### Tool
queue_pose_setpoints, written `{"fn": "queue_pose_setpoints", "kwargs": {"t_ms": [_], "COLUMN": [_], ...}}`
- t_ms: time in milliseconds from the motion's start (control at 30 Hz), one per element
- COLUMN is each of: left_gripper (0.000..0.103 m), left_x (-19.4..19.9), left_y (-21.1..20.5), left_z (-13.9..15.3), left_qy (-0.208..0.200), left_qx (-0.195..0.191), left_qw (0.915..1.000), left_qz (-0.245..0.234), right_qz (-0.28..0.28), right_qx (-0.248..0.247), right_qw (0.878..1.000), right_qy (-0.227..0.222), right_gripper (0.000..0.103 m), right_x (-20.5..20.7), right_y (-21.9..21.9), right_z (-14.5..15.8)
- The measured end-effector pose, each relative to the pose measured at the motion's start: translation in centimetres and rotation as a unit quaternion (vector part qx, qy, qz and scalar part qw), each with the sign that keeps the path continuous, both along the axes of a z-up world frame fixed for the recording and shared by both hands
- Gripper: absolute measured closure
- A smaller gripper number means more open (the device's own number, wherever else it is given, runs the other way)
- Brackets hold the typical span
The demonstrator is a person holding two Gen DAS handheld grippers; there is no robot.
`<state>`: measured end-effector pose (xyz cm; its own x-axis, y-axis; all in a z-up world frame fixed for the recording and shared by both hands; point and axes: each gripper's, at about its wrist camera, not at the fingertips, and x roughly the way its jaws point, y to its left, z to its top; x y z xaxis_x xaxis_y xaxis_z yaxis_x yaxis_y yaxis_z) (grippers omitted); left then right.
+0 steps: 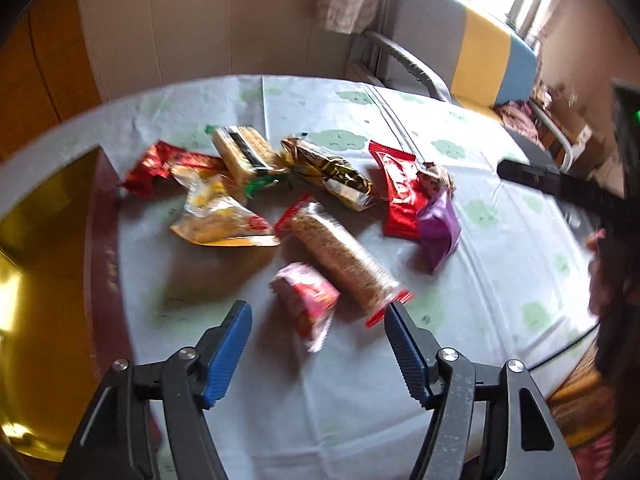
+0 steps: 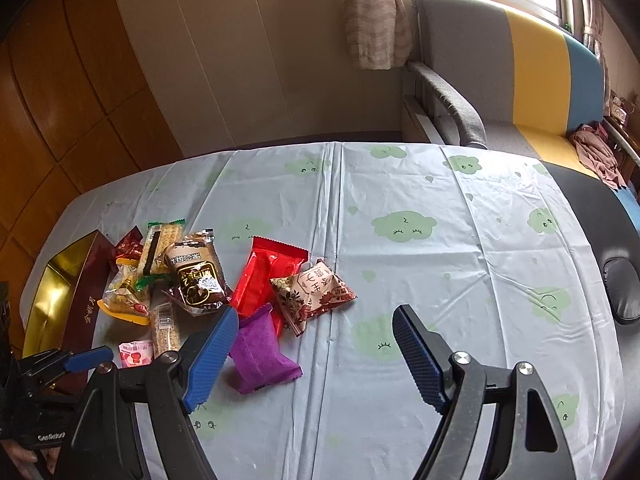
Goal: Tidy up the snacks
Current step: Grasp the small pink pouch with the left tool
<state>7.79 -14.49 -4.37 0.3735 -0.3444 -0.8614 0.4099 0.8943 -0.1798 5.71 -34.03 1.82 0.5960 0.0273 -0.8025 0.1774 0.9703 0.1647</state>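
Several wrapped snacks lie in a loose pile on the pale tablecloth. My left gripper is open, pointing down at a small pink pack that lies between its blue fingertips without touching the pads. Just beyond is a long cereal bar. In the right wrist view my right gripper is open with nothing between its fingers, hovering over the cloth. A purple pack lies beside its left finger, with a red pack and a floral pack behind. The left gripper's fingertip shows near the pink pack.
A dark red box with a gold lining stands open at the table's left edge, also seen as the box in the right view. A grey, yellow and blue sofa stands behind the table. A black padded seat is at the right.
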Motion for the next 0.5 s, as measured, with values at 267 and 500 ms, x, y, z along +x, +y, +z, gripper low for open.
{"fn": "queue_pose_setpoints", "kwargs": {"t_ms": [267,500], "left_gripper": [0.044,0.043], "left_x": [3.2,4.4], "left_y": [-3.7,-3.4], "left_z": [-1.5,-1.0], "left_qy": [0.041,0.027], "left_qx": [-0.002,0.006], "left_qw": [0.9988,0.9992], "left_qz": [0.028,0.029], "right_qz": [-0.005,0.002], "right_qx": [0.000,-0.004], "right_qw": [1.000,1.000], "right_qy": [0.008,0.015], "right_gripper": [0.022,0.022], "right_x": [0.1,0.2], "right_y": [-0.2,0.0], "right_z": [-0.2,-0.4]}}
